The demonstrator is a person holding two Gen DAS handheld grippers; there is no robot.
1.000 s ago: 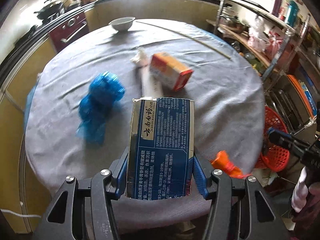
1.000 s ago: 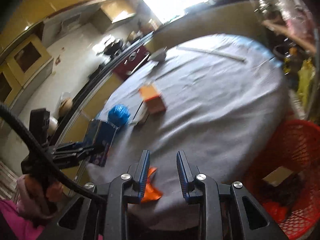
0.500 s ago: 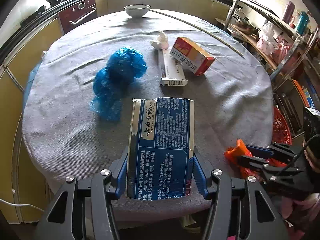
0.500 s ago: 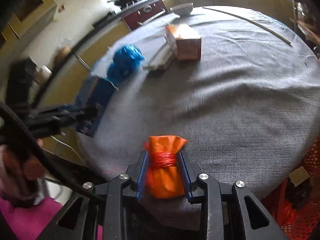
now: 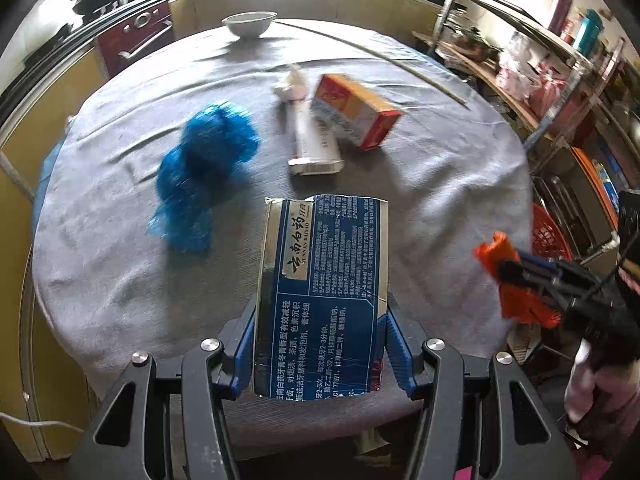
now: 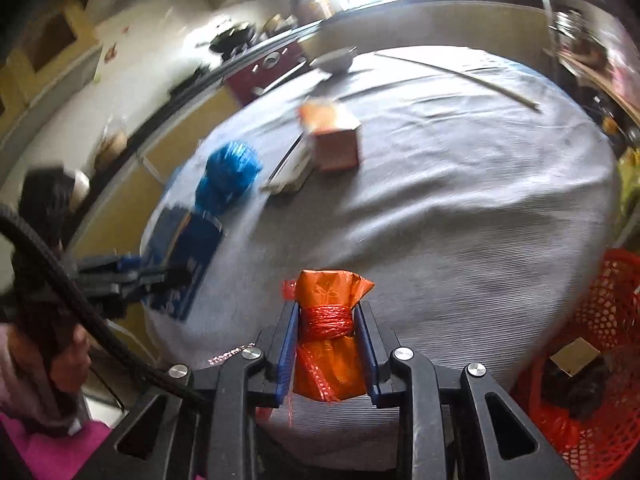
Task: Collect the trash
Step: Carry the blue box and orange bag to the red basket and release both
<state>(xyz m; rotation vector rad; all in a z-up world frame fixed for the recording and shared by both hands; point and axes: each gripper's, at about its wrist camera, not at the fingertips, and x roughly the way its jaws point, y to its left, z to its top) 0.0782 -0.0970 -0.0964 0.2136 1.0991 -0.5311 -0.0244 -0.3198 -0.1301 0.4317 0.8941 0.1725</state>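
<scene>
My left gripper is shut on a flattened dark blue box with white print, held above the near edge of the round grey-clothed table. My right gripper is shut on an orange wrapped bundle tied with red string, lifted off the cloth at the table's near edge. That bundle also shows at the right of the left wrist view. On the table lie a crumpled blue plastic bag, a white flat box, an orange carton and a crumpled white tissue.
A red mesh basket holding scraps stands on the floor right of the table. A white bowl and a long thin stick lie at the far side. Shelving crowds the right; a stove counter runs along the left.
My right gripper went from empty to shut on the orange bundle and has raised it off the cloth. The left gripper keeps its hold on the blue box, nearly still.
</scene>
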